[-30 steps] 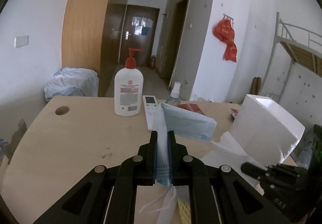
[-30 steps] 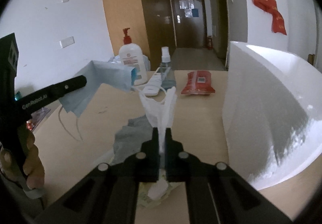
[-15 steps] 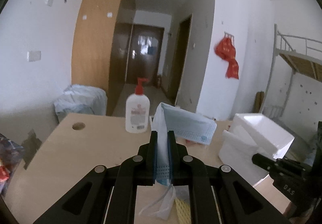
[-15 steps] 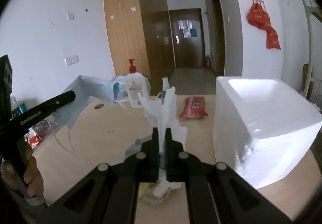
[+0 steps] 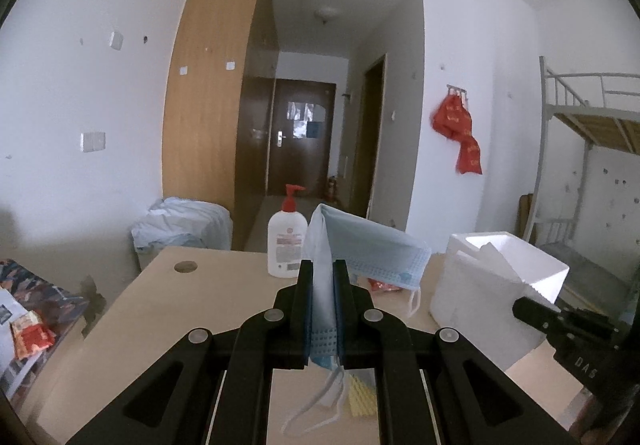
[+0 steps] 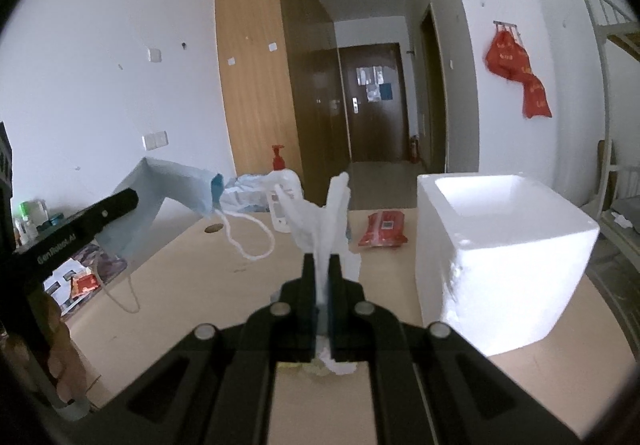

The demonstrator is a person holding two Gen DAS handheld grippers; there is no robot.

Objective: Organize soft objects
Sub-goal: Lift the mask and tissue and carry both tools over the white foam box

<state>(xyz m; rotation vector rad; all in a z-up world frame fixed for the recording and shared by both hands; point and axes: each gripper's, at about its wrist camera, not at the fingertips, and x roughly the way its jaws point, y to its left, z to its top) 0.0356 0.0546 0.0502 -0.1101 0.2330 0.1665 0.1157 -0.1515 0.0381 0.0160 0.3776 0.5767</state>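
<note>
My left gripper (image 5: 323, 269) is shut on a blue face mask (image 5: 372, 249), which folds out to the right of the jaws while its white ear loops dangle below. The same face mask (image 6: 176, 185) hangs from the left gripper's finger (image 6: 100, 211) at the left of the right wrist view. My right gripper (image 6: 323, 263) is shut on a crumpled white tissue (image 6: 324, 217) that stands up out of the jaws. Both grippers are held above the wooden table (image 5: 192, 305). A white foam box (image 6: 500, 245), open at the top, stands to the right.
A pump bottle (image 5: 286, 241) with a red top stands at the table's far edge, a red packet (image 6: 382, 231) beside it. A bundle of pale bedding (image 5: 184, 221) lies beyond the table's left corner. Packets and clutter (image 5: 28, 329) sit low on the left. A bunk bed frame (image 5: 592, 117) rises at right.
Both grippers have risen and pulled back from the table with the mask and tissue still held. The bottle and foam box look smaller and farther away.
</note>
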